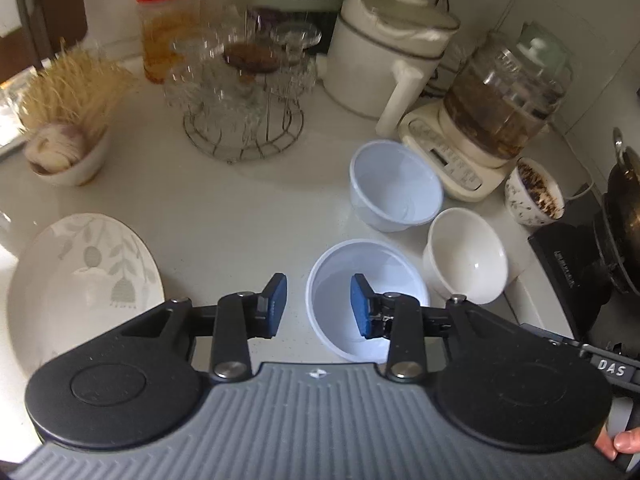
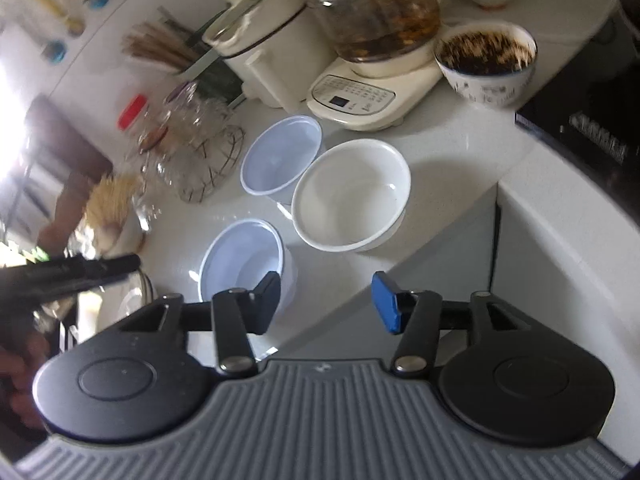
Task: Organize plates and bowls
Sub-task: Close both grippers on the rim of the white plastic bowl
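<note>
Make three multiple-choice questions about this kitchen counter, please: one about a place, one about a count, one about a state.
1. Where is the patterned plate in the left wrist view?
A. left of the bowls
B. on the stove
C. inside a bowl

2. How many empty bowls stand grouped near the counter's edge?
A. one
B. three
C. five

3. What is between the left gripper's fingers?
A. the plate
B. a glass
C. nothing gripped

Answers:
1 A: it lies at the left, apart from the bowls.
2 B: two bluish plastic bowls and one white ceramic bowl.
3 C: the jaws stand apart over the near bowl's rim, pads pressing nothing.
</note>
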Demonstrator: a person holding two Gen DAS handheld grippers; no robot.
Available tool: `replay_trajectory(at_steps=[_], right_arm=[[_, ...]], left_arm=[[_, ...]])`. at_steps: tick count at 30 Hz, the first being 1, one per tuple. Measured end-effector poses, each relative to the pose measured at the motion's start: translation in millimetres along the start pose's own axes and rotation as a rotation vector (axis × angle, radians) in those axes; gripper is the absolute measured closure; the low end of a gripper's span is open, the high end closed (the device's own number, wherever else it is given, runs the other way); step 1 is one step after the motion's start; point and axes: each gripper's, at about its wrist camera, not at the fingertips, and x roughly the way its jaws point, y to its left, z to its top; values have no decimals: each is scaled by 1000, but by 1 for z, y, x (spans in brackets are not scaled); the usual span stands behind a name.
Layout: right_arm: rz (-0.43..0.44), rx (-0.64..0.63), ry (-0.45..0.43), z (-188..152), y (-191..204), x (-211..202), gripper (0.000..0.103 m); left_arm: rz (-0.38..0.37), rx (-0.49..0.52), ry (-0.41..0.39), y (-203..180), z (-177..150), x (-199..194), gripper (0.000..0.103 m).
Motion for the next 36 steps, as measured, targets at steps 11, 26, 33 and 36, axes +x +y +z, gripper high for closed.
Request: replay_trajectory(at_steps=[11,26,33,36], right_arm=[[20,109,32,-8,23,39,49],[-76,11,81,-12,48,80,83],[-64,-48,57,-10,55,72,93],[-42,-76,49,-5,63,69,93]], left_arm=[[-98,46,116,12,2,65,64],[-130,55,157,14,-16,93,93],[-132,12,152,21,-17,81,93],[-130,-23,148,27,-14,71,93]])
